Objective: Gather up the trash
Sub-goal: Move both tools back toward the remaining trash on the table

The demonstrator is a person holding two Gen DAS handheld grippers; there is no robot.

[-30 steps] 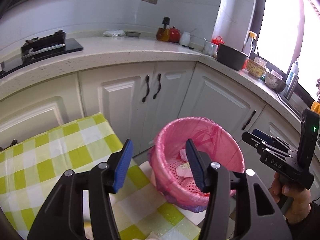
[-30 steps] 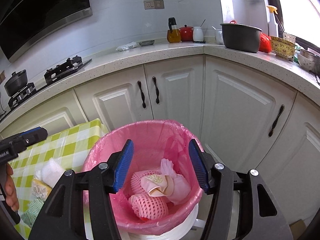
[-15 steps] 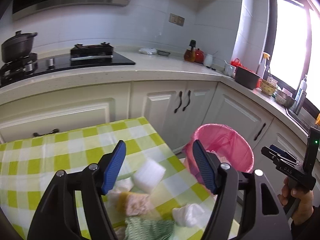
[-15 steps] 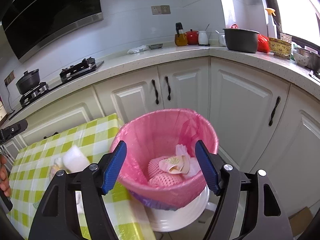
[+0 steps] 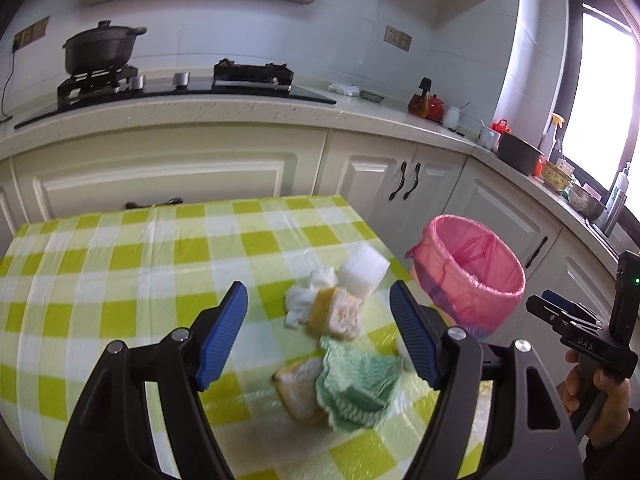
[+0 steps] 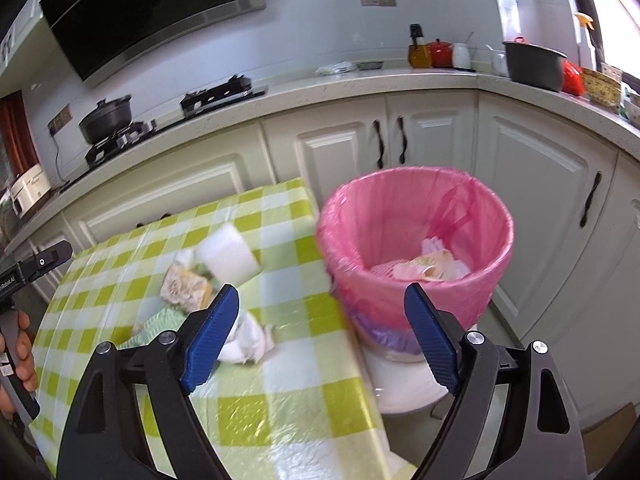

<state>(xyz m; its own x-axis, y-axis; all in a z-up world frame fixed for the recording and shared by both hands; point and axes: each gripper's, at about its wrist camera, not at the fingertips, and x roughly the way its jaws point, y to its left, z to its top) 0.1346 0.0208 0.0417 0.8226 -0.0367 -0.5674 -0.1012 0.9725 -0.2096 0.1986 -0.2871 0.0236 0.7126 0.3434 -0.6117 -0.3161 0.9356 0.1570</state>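
A pile of trash lies on the green-checked table (image 5: 120,264): a white foam block (image 5: 364,272), a yellow sponge (image 5: 338,312), a crumpled tissue (image 5: 308,296) and a green cloth (image 5: 356,380). My left gripper (image 5: 318,288) hovers just short of the pile, its jaws opening with nothing between them. The pink-lined bin (image 5: 468,272) stands off the table's right edge and holds pink netting and wrappers (image 6: 424,266). My right gripper (image 6: 320,292) hangs between the table edge and the bin (image 6: 360,292); its jaws are opening and empty. The foam block (image 6: 230,258) and tissue (image 6: 248,340) lie to its left.
The bin rests on a white stool (image 6: 408,384) in front of white cabinets (image 6: 540,208). A counter behind carries a stove with a black pot (image 5: 100,50), bottles and a dark pot (image 6: 532,64). A hand holds the other gripper at each view's edge.
Both views have swung left, away from the bin and toward the table, so the trash pile is now in front of the left gripper. Both pairs of jaws have spread wider.
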